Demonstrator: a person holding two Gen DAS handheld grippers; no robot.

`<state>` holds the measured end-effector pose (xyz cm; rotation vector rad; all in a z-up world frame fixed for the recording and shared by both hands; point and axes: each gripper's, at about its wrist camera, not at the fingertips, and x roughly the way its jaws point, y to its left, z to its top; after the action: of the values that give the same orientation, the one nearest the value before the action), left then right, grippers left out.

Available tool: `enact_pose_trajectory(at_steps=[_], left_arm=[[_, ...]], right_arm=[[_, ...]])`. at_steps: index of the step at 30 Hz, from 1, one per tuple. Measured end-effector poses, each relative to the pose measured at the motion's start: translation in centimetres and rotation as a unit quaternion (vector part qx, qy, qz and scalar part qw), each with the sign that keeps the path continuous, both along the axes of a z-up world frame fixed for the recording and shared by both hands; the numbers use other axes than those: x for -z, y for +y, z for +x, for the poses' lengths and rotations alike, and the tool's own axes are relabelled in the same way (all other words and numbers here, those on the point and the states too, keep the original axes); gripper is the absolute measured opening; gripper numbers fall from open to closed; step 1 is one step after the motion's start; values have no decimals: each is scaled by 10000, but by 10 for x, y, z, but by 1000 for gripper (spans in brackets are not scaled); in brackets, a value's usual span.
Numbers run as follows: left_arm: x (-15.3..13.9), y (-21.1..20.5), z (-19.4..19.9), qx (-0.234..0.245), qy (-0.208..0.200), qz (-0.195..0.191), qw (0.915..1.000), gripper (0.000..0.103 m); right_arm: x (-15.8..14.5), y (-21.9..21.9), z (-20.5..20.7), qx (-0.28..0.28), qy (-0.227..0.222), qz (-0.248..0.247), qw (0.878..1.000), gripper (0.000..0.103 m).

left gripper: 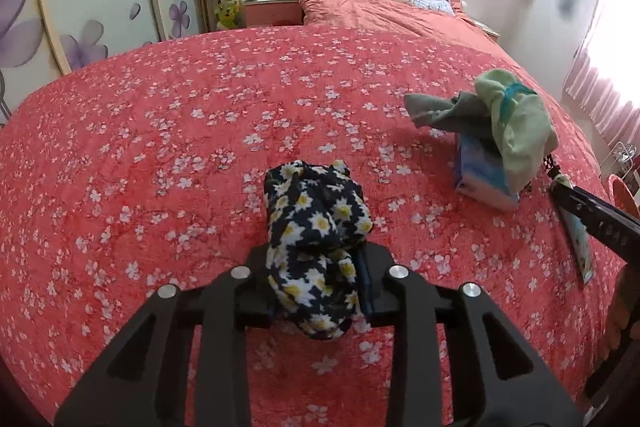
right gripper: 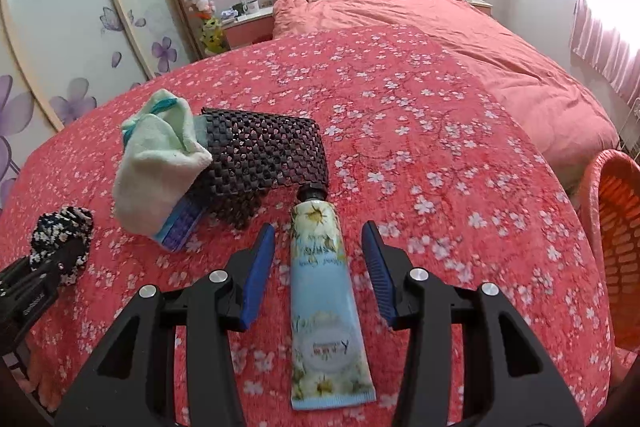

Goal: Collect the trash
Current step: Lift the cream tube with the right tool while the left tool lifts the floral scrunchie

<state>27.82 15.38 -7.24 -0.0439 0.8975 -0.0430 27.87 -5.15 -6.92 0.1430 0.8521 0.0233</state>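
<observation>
Left wrist view, left gripper (left gripper: 320, 287): its jaws are closed on a daisy-print cloth bundle (left gripper: 316, 247), which fills the gap between them; the pads are mostly hidden by the cloth.
Left wrist view, other things: a green towel (left gripper: 516, 123) lies over a blue box (left gripper: 480, 175) at 2 o'clock on the red flowered bedspread (left gripper: 160, 147).
Left wrist view, right edge: the other gripper enters at 3 o'clock as a black bar; a thin strip of the tube shows beside it.
Right wrist view, right gripper (right gripper: 318, 267): its jaws stand apart, one on each side of the hand-cream tube (right gripper: 320, 287); the pads do not touch it, so nothing is held.
Right wrist view, tube position: it lies flat, cap at 12 o'clock and touching a black woven pouch (right gripper: 264, 159), crimped end at 6 o'clock.
Right wrist view, bin: an orange basket (right gripper: 616, 227) stands at 3 o'clock beside the bed, partly cut off.
Step in hand, advice: I think the right gripper should go lower, keep the tube centred, and close on the thick middle part, not near the cap, so that the pouch is not pulled.
Hard to see: the print on the tube is too blurred to read; the inside of the basket is not visible.
</observation>
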Motion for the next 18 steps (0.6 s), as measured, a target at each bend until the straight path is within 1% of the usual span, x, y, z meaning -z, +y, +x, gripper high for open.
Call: enact_pose_trajectory(at_steps=[1, 4, 7, 9, 13, 14, 15, 16, 17, 18], left_arm=[[0, 1, -1, -2, 1, -18, 10000, 31], [1, 2, -2, -5, 3, -58, 10000, 31], [0, 6, -2, -6, 1, -135, 9999, 31], [-1, 10, -2, -10, 0, -197, 9998, 31], [-1, 11, -3, 5, 1, -200, 9998, 32], [-2, 13, -2, 26, 0, -203, 9998, 33], [-3, 13, -1, 40, -5, -201, 9998, 37], [-3, 14, -1, 40, -5, -175, 9998, 48], [-2, 16, -1, 23, 12, -157, 9999, 51], [-2, 17, 0, 26, 7, -172, 9998, 52]], right_arm=[[1, 2, 1, -16, 29, -34, 10000, 40], [2, 3, 2, -32, 47, -76, 10000, 34], [2, 5, 2, -22, 68, -150, 9999, 34], [2, 5, 1, 19, 73, -163, 9998, 29], [2, 3, 1, 39, 72, -91, 9999, 29], [2, 2, 2, 34, 74, -106, 9999, 29], [3, 2, 1, 34, 79, -144, 9999, 29], [3, 2, 2, 32, 84, -166, 9998, 29], [3, 2, 2, 28, 89, -192, 9998, 29], [2, 3, 2, 22, 92, -205, 9997, 29]])
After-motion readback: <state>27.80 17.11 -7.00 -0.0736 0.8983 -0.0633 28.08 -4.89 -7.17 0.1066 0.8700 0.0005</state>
